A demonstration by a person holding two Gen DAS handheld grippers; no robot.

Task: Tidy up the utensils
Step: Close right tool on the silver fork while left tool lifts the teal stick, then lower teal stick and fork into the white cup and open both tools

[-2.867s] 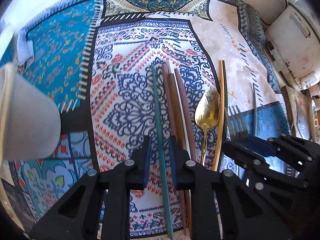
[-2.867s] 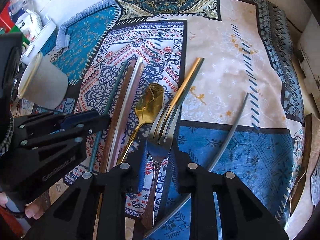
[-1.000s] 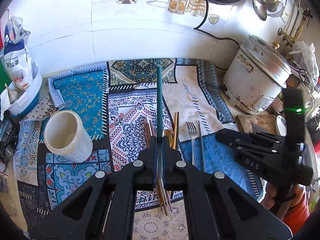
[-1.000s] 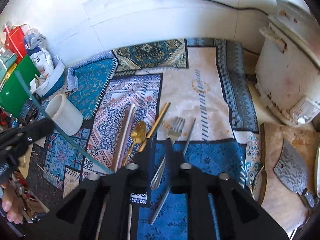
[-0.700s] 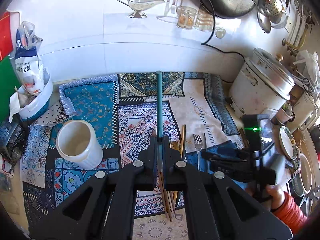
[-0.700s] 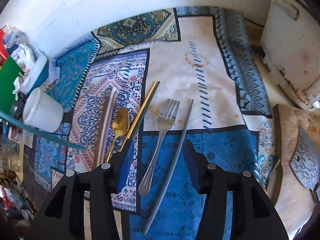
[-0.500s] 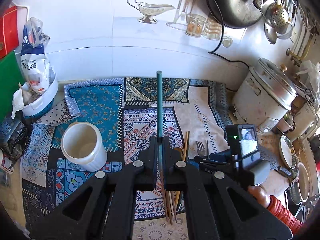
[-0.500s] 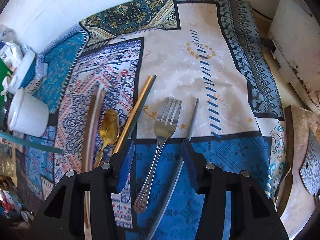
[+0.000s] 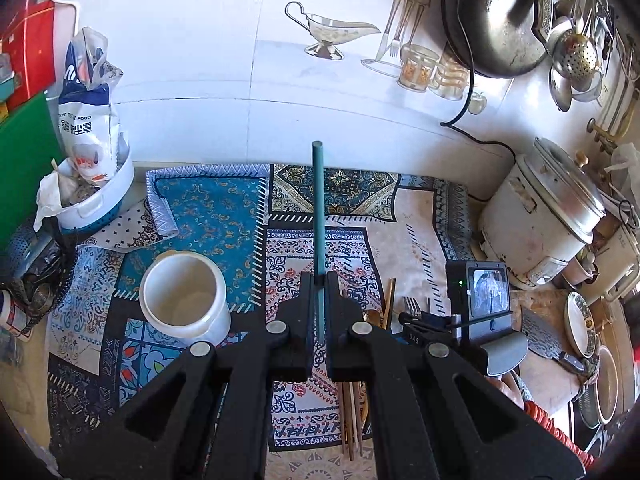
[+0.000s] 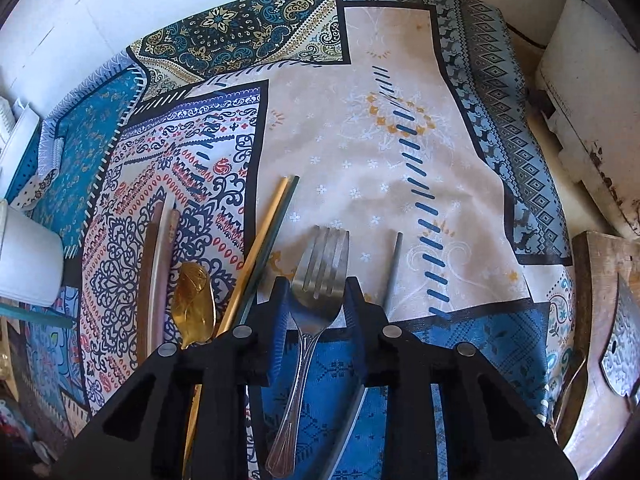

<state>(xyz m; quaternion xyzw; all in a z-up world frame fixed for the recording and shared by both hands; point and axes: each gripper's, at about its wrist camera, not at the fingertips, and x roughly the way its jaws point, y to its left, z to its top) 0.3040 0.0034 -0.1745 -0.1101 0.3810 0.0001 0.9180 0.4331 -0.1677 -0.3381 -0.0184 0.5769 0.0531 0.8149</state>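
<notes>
My left gripper [image 9: 320, 280] is shut on a teal chopstick [image 9: 319, 208], which sticks out forward above the patterned cloth [image 9: 216, 216]. A white cup [image 9: 182, 300] stands open-mouthed below and to its left. My right gripper [image 10: 316, 284] hangs low over a silver fork [image 10: 320, 264]. Its jaws are closing, one on each side of the fork's head, with a thin gap still showing. Beside the fork lie a grey chopstick [image 10: 394, 264], a gold and a dark chopstick [image 10: 272, 220], a gold spoon [image 10: 194, 300] and brown chopsticks [image 10: 160, 248].
A rice cooker [image 9: 540, 216] stands at the right of the cloth. A cleaver [image 10: 624, 344] lies on a wooden board at the right edge. A white basket with a bag [image 9: 88, 120] sits at the back left, against the tiled wall.
My right gripper has come down close over the fork and its jaws have narrowed around the fork's head. My left gripper has lifted slightly with the teal chopstick.
</notes>
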